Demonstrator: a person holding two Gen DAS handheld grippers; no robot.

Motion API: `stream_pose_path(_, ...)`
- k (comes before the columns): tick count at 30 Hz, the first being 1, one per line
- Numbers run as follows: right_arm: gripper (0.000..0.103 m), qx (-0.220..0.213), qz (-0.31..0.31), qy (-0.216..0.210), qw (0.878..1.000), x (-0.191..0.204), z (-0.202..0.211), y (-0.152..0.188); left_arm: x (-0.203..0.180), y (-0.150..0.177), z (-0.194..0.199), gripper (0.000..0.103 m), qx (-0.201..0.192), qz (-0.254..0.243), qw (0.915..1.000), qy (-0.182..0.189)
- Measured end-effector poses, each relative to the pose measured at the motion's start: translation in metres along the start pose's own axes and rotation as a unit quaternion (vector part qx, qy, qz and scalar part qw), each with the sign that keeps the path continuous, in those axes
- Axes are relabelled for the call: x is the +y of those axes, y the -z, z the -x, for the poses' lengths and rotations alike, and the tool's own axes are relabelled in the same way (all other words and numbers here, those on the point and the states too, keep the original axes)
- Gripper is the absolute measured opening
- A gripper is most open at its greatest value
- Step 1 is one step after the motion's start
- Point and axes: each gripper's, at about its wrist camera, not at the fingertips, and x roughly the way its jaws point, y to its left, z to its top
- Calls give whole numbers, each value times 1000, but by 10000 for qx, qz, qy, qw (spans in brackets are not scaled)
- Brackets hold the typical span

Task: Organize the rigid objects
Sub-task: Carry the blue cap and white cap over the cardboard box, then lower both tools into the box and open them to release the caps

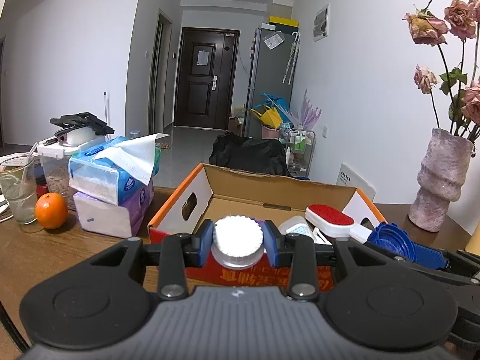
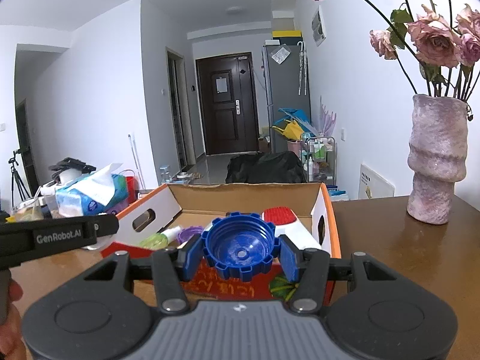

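Note:
My left gripper [image 1: 238,243] is shut on a clear jar with a white ribbed lid [image 1: 238,237], held just before the near wall of an open cardboard box [image 1: 285,190]. My right gripper [image 2: 240,252] is shut on a blue notched plastic cap [image 2: 238,244], its hollow side toward the camera, in front of the same box [image 2: 246,193]. That cap and the right gripper also show at the right of the left wrist view, the blue cap [image 1: 393,238]. Inside the box lie a red-and-white lint brush [image 1: 331,219], a clear container [image 1: 295,228], a green spray bottle [image 2: 160,238] and a purple ring [image 2: 190,232].
On the brown table [image 1: 45,252] stand tissue packs [image 1: 117,174], an orange [image 1: 51,210], a glass with a straw [image 1: 18,190] and a lidded food container [image 1: 55,165] at the left. A pink vase of dried roses [image 2: 436,162] stands at the right. The left gripper's body [image 2: 57,235] crosses the right view.

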Motion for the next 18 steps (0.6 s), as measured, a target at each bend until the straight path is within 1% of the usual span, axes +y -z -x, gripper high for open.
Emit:
stream_pose_path(8,53,3,6,51,10000,-3,-21,-8,-2,-12,-26,37,-45,-18,10000,14)
stream_pose_path(18,53,12,16,146,9999,-8,-50,-16,-3,-19,-59,37,-36,-96,9999,-53)
